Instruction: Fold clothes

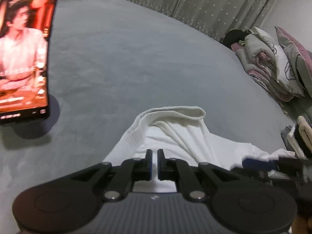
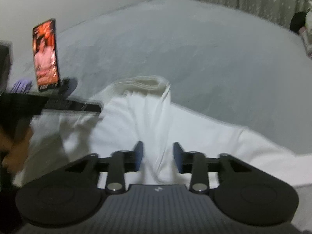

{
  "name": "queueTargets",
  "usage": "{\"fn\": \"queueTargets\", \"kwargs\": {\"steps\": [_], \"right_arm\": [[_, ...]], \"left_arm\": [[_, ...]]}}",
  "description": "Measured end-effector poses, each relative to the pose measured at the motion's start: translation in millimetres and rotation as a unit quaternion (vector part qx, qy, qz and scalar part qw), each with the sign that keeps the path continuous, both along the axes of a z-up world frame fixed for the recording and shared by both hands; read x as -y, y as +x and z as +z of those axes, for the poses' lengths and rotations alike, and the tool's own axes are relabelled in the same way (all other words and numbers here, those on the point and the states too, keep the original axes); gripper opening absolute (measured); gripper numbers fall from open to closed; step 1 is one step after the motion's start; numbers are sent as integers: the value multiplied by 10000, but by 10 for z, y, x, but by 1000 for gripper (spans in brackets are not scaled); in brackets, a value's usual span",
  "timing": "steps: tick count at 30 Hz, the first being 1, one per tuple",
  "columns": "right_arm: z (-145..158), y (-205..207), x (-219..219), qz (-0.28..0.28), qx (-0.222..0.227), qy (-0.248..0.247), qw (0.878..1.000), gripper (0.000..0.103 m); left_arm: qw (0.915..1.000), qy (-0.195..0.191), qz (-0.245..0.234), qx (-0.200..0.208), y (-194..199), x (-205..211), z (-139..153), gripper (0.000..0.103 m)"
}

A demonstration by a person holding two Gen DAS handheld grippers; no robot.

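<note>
Left wrist view: left gripper (image 1: pixel 154 156) sits low centre of the frame, jaws nearly pressed together with only a thin slit between the blue pads; white cloth shows through the slit, so it looks like a pinch on the white garment (image 1: pixel 175 134), though the contact itself is hard to confirm. Garment lies on the grey bed cover (image 1: pixel 126 58), ribbed collar toward frame centre. A phone (image 1: pixel 23 48) stands upright on its stand at the upper left; bundled bedding (image 1: pixel 273 64) at the right edge. The other tool's dark tip enters from the lower right over the cloth. Right wrist view (blurred): right gripper (image 2: pixel 158 156) at lower centre, jaws spread, a raised fold of the white garment (image 2: pixel 136 117) between them, pads not pressing it. Left tool reaches in from the left edge onto the cloth, with a hand (image 2: pixel 13 146) behind it. Judgement: step in hand is taking a second hold before folding. To do well: settle the spread jaws around one ridge only, close fully before lifting, keep both holds level so the fold line stays straight.
</note>
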State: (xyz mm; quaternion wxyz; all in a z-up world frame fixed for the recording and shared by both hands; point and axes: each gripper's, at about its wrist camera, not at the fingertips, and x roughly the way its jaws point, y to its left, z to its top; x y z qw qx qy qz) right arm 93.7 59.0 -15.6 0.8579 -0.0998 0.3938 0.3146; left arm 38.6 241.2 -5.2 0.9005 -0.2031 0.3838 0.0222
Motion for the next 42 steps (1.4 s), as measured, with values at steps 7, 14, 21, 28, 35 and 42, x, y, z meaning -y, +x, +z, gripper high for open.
{"fn": "queueTargets", "kwargs": {"steps": [7, 14, 21, 28, 35, 42], "right_arm": [[-141, 228, -184, -9, 80, 217, 9997, 41], [-218, 373, -159, -201, 6, 433, 9989, 41], [-251, 525, -256, -93, 158, 562, 9983, 41], [-266, 639, -456, 616, 553, 31, 9966, 48], [-256, 810, -562, 834, 540, 68, 9950, 42], [-116, 711, -616, 888, 402, 134, 9951, 10]], "left_arm": [[9999, -31, -6, -98, -116, -172, -74, 3], [9997, -53, -51, -231, -117, -227, -140, 3], [9994, -23, -58, -339, -90, -210, -175, 3], [9991, 11, -70, -409, -85, -200, -185, 3], [9987, 51, -87, -505, -113, -206, -164, 3], [9985, -81, -17, -535, -155, -289, -198, 3]]}}
